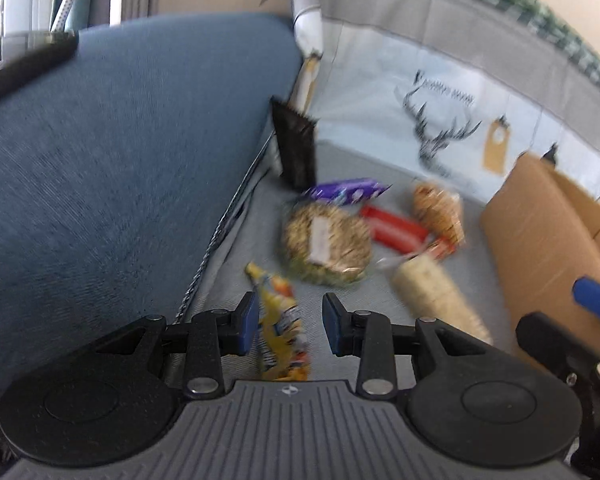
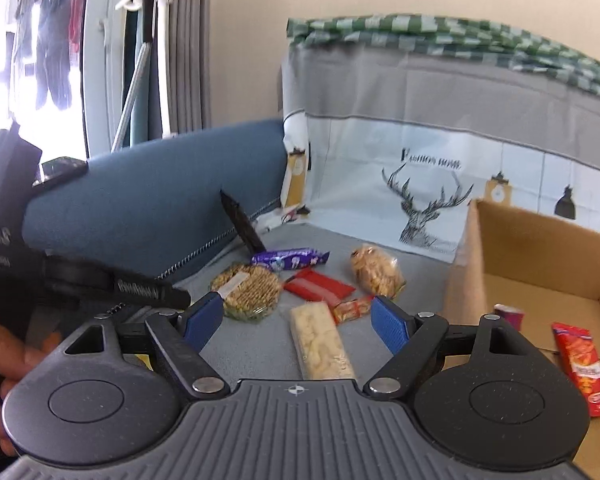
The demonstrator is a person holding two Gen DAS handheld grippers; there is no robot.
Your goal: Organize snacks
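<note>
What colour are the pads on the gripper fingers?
Blue, on black arms; the right gripper's pads show sharpest in the right wrist view.

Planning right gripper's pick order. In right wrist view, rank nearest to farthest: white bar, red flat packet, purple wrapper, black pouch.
1. white bar, between the open fingers of the right gripper.
2. red flat packet, centre, just beyond.
3. purple wrapper, behind it.
4. black pouch, leaning on the blue cushion.

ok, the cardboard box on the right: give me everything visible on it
The cardboard box is plain brown corrugated card, open at the top, standing on the grey seat cover right of the loose snacks. Its inner walls and floor show; no print visible. Inside lie a red snack packet flat on the floor and a small pink-topped item near the left wall. Its far side sits close to the deer-print cloth. Neither gripper touches it.
</note>
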